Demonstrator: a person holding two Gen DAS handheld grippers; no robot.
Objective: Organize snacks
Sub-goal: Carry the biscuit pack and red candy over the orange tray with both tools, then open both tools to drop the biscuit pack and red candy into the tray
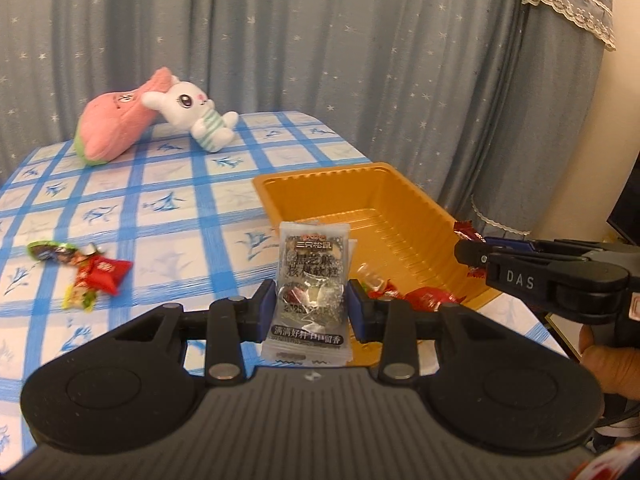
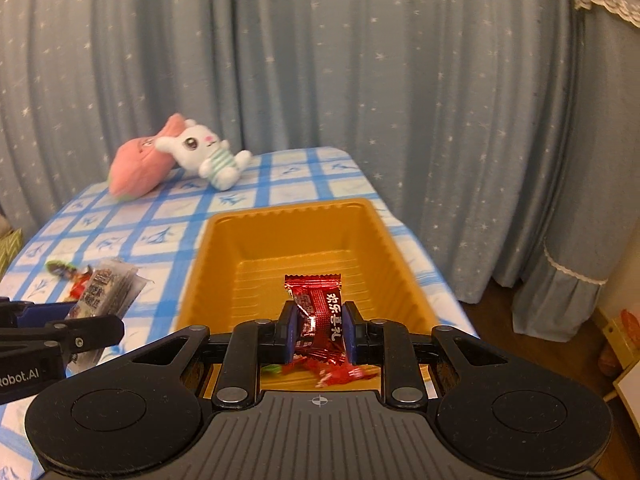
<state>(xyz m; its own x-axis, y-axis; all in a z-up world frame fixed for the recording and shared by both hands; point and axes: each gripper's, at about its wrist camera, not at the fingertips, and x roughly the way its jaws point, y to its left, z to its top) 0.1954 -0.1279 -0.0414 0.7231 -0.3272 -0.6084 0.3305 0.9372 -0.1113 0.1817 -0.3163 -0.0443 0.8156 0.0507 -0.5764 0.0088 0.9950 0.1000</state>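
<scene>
Snacks are pinched in both hand-held grippers: silver packet (image 1: 310, 284) left (image 1: 311, 312), red candy (image 2: 319, 312) right (image 2: 319, 330); release is best made low inside the gold tray (image 2: 404, 264).

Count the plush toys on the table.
2: a pink plush at the far left of the table, and a white bunny leaning against its right side. None hidden, apparently.

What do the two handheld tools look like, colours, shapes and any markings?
Both are matte black plastic. The left tool and right tool each have a ribbed grey-black base, two round side discs, hinged black linkage bars with silver rivets, and blue pads on the fingers. White lettering marks the sides: "DAS" and "Robot.AI".
</scene>
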